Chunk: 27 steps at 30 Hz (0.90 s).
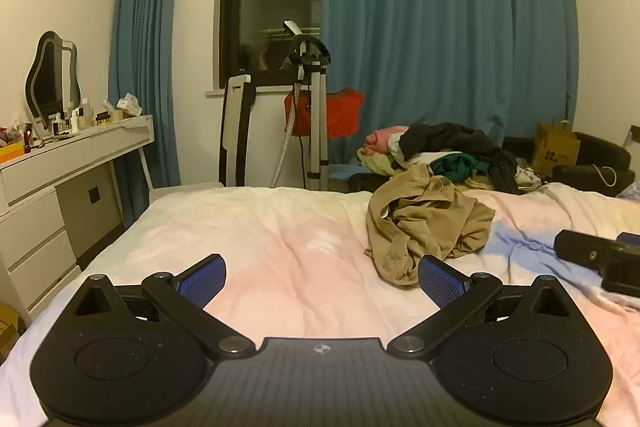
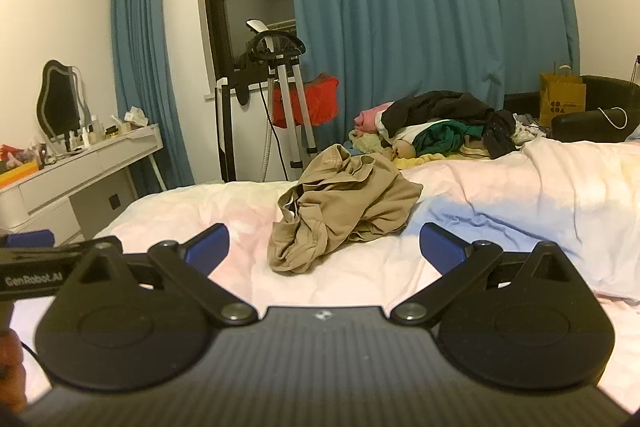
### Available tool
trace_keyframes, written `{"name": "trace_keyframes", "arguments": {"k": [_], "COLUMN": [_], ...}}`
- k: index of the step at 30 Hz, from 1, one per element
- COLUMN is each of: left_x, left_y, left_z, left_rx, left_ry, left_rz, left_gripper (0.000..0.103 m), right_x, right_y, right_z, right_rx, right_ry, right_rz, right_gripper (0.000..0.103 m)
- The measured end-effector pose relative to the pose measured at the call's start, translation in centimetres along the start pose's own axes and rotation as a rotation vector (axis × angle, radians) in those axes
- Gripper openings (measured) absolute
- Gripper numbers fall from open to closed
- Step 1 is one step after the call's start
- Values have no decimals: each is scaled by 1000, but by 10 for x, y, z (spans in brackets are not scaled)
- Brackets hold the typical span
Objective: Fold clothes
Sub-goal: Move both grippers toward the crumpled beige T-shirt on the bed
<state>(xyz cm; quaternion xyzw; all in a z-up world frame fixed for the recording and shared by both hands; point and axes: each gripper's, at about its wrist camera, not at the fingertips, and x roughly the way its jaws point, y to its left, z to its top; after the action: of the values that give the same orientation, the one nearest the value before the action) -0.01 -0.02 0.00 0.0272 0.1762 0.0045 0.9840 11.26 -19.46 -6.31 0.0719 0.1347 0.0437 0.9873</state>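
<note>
- Bedroom with blue curtains; from my left wrist I see one bed (image 1: 280,239), one crumpled tan garment (image 1: 428,223) toward its far right edge, long axis running near-to-far. My left gripper (image 1: 322,281) gapes wide, empty.
- Right wrist: same tan garment (image 2: 344,203) mid-bed, one clothes pile (image 2: 440,127) beyond the far edge. My right gripper (image 2: 324,251) is spread wide, empty.

Bare bed (image 1: 280,239) lies open ahead of both tongs. The crumpled khaki garment (image 2: 344,203) sits mid-bed, with free sheet on each side. Behind it, a clothes pile (image 2: 444,127) blocks the far edge.
</note>
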Motion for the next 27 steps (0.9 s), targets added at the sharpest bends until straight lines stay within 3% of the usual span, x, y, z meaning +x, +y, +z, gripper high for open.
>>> {"name": "trace_keyframes", "arguments": {"k": [14,27], "left_x": [1,7], "left_y": [3,-2], "left_z": [-2,-15], "left_rx": [-49,-48], "left_ry": [5,18], "left_rz": [-20,-17], "left_gripper": [103,103], "right_x": [2,-1], "right_y": [11,-9], "right_z": [1,7], "right_rx": [-10,93], "right_ry": [-10,-36], "right_rz": [8,2], "right_gripper": [103,103]}}
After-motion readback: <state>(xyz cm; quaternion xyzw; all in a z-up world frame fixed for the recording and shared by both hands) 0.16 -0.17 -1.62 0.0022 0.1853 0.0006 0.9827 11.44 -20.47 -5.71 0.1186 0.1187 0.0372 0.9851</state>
